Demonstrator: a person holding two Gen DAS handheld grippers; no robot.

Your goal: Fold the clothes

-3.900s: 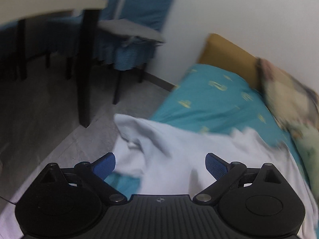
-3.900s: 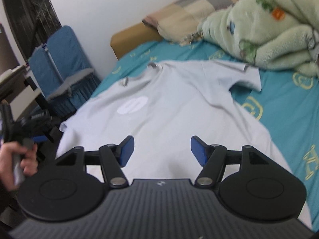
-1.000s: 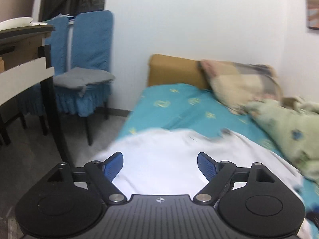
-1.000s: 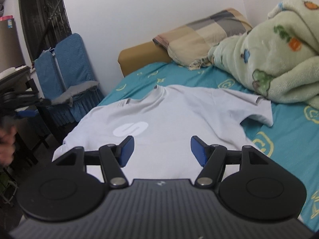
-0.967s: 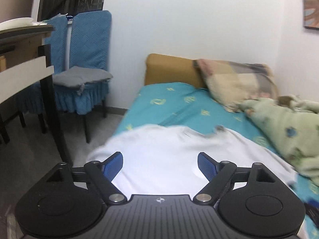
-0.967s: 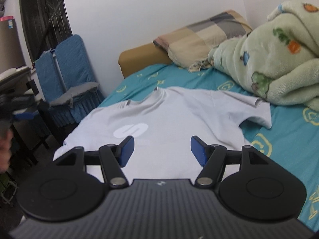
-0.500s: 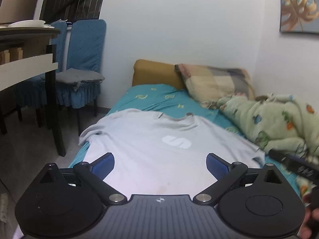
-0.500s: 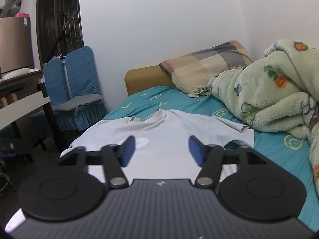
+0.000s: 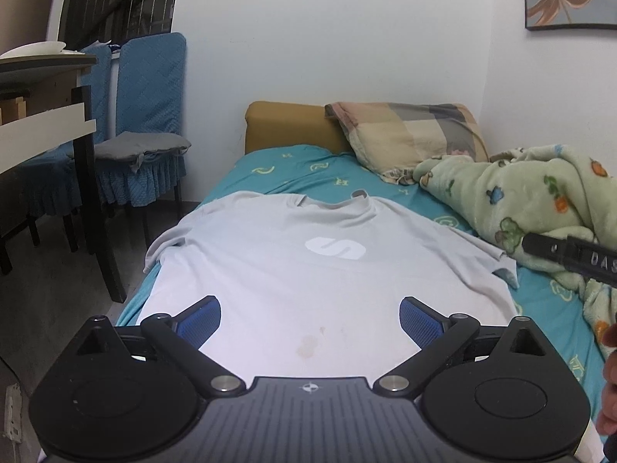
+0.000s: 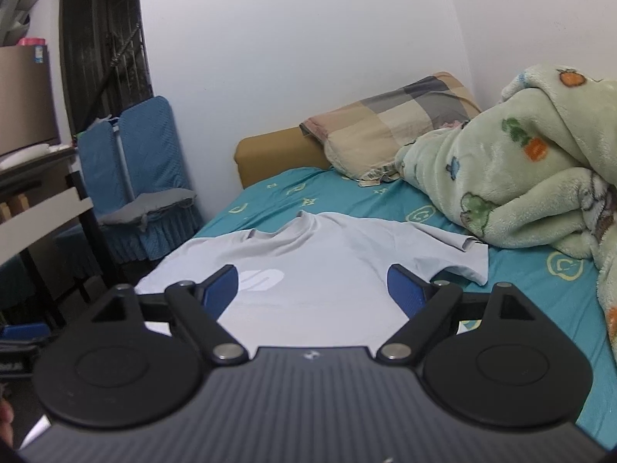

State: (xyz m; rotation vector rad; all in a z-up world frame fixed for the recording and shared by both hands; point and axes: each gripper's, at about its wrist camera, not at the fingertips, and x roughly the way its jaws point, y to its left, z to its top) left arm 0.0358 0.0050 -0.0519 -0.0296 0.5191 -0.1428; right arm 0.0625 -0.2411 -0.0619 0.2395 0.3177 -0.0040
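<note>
Hovering over the near hem of the white T-shirt [image 9: 308, 270], the left gripper [image 9: 310, 318] has jaws spread wide, nothing between them. The right gripper [image 10: 312, 283] has just been opening, also empty. The shirt lies flat on the teal bedsheet [image 9: 308, 166], a white "S" logo [image 9: 334, 248] on its chest; the letters "DAS" show on the right gripper's black side.

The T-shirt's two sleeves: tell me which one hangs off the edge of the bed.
The sleeve on the side toward the blue chairs: it droops over the mattress edge. The other sleeve lies flat on the teal sheet beside the green blanket.
</note>
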